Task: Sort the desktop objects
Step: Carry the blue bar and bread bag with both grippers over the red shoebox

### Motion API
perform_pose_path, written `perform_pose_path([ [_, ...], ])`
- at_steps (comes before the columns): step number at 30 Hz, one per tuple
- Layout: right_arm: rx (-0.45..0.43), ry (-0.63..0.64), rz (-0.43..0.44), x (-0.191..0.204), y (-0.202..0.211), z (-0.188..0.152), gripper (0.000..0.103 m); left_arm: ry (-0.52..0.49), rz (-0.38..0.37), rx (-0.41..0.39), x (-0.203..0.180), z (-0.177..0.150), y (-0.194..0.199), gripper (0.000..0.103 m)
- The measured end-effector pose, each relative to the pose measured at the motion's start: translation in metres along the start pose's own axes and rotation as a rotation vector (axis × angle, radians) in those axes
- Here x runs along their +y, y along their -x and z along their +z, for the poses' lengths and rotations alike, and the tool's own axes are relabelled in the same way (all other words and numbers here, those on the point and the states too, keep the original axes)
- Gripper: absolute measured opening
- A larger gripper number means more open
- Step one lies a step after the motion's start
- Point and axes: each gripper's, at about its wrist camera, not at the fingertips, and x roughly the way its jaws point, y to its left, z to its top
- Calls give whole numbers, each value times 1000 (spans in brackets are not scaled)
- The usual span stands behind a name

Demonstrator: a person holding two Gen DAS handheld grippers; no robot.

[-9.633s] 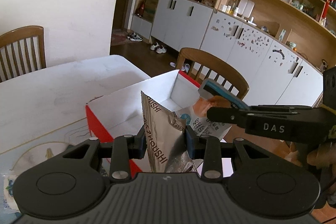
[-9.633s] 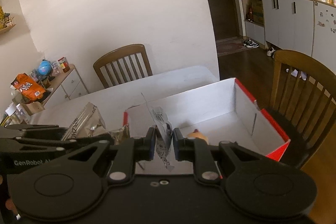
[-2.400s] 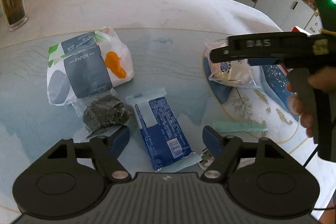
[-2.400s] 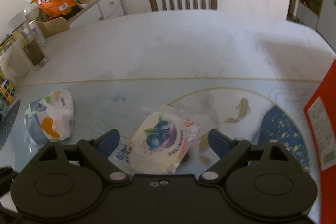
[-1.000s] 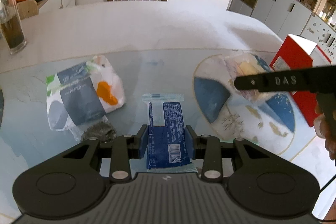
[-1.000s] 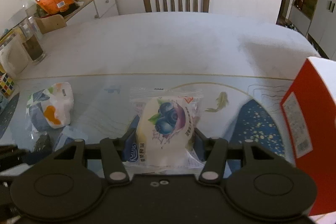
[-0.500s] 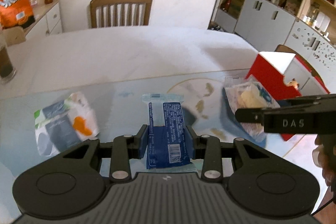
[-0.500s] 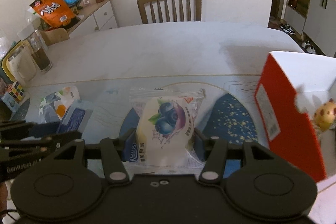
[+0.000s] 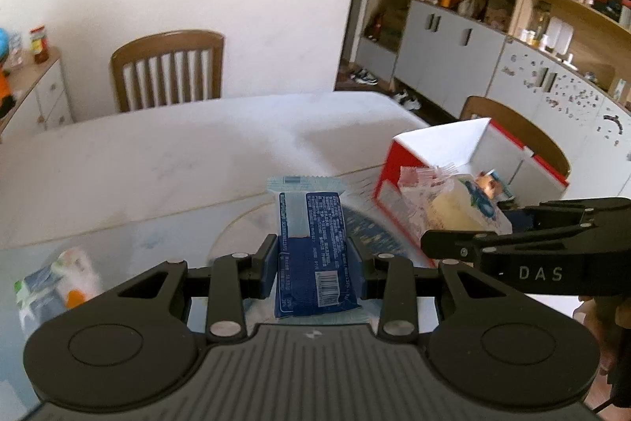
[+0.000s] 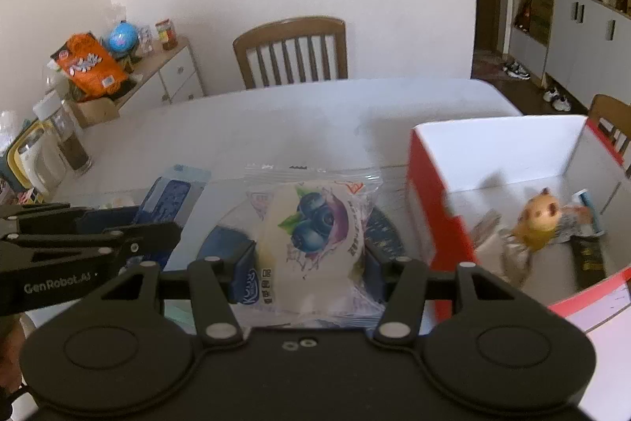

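Both packets have come up off the tabletop (image 10: 276, 113) since a second ago: my left gripper (image 9: 311, 263) pinches the blue packet (image 9: 313, 247), my right gripper (image 10: 307, 263) the blueberry bun (image 10: 311, 235), beside the red box (image 10: 441, 223). Next, I judge: dropping both in.

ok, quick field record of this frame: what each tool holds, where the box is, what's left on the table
left tool: shut on the blue snack pack, lifted off the table
right tool: shut on the blueberry bread packet, also lifted
red box: open, on the table's right side; a small toy figure and some packets lie inside
left on table: white tissue pack, at far left of the left wrist view
table: far half bare
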Motion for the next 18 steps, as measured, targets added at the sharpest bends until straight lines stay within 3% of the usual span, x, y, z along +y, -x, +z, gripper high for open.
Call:
perform_pose_path([
  [18, -49, -37, -16, -93, 32, 10, 55, -51, -37, -28, -95, 32, -34, 35],
])
